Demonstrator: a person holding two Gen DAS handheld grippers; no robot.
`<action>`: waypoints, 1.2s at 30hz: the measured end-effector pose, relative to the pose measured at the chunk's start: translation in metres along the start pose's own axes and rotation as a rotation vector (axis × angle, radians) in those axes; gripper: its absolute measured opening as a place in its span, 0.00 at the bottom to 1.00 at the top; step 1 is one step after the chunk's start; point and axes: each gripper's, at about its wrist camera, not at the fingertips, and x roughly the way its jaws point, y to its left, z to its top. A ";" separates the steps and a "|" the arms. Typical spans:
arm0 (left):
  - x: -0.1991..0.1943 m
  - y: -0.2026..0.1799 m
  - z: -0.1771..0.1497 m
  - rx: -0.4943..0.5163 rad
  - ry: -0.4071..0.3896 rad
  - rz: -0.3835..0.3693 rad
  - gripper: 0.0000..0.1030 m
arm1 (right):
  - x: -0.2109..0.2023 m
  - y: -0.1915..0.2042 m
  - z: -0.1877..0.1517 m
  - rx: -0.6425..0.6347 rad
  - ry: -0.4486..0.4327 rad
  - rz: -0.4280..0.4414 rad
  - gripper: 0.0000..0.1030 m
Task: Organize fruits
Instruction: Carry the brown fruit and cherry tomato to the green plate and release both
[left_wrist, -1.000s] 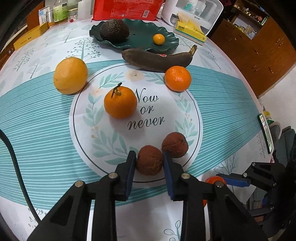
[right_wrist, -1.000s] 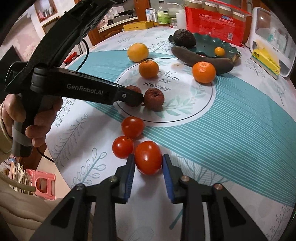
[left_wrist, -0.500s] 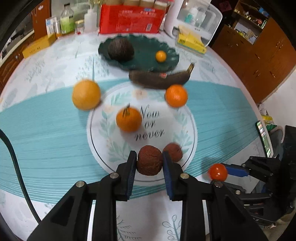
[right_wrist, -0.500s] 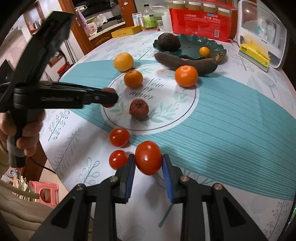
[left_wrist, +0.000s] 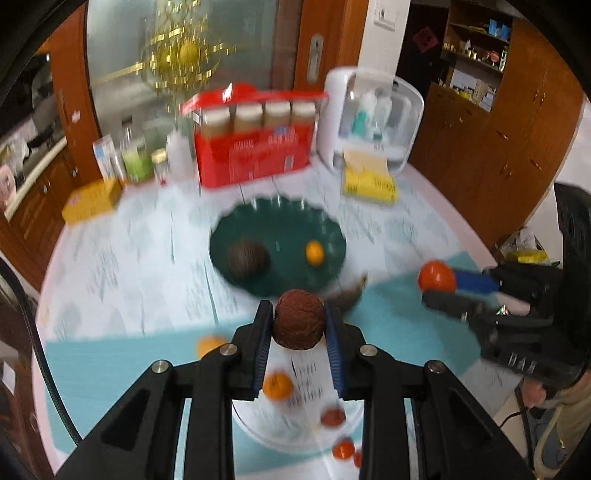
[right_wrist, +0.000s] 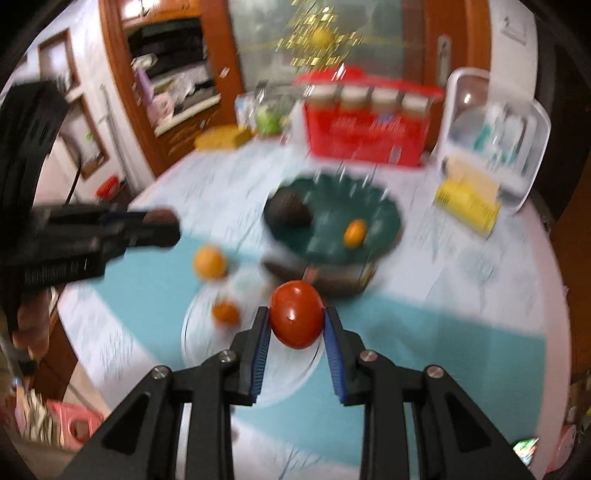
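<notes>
While both hands are lifted above the tabletop (left_wrist: 110, 258), each tool carries one fruit. The left tool (left_wrist: 299, 328) is closed on a brown wrinkled fruit (left_wrist: 299, 319), which sits between the blue pads and clear of the cloth. The right tool (right_wrist: 297, 325) is closed in the same way on a red tomato (right_wrist: 295, 319). Neither tool has room left to take anything more.

The relation that matters for the coming move is where the green plate (left_wrist: 288, 225) lies from each tool. In both wrist views the plate is straight ahead and lower, just beyond the held fruit, so I judge that both loads are meant for it. Inside the plate, a dark avocado (left_wrist: 247, 258) takes the left part and a small orange fruit (left_wrist: 314, 253) rests toward the right; the bare part lies between and behind them. In the left wrist view the right tool stands to the right of the plate, so the tomato would come in from that side and the brown fruit from the front.

A dark banana (right_wrist: 325, 275) lies across the near rim of the plate, with its long axis crosswise to the approach, so both tools must pass over it. Other oranges (right_wrist: 209, 261) and small tomatoes (left_wrist: 343, 448) remain on the cloth.
</notes>
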 end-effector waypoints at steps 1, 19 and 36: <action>-0.003 0.002 0.019 0.007 -0.015 0.007 0.25 | -0.003 -0.007 0.017 0.017 -0.016 -0.002 0.28; 0.166 0.059 0.126 -0.096 0.107 -0.019 0.25 | 0.149 -0.080 0.129 0.263 0.084 -0.065 0.28; 0.308 0.057 0.080 -0.096 0.307 -0.027 0.36 | 0.254 -0.091 0.075 0.307 0.248 -0.108 0.29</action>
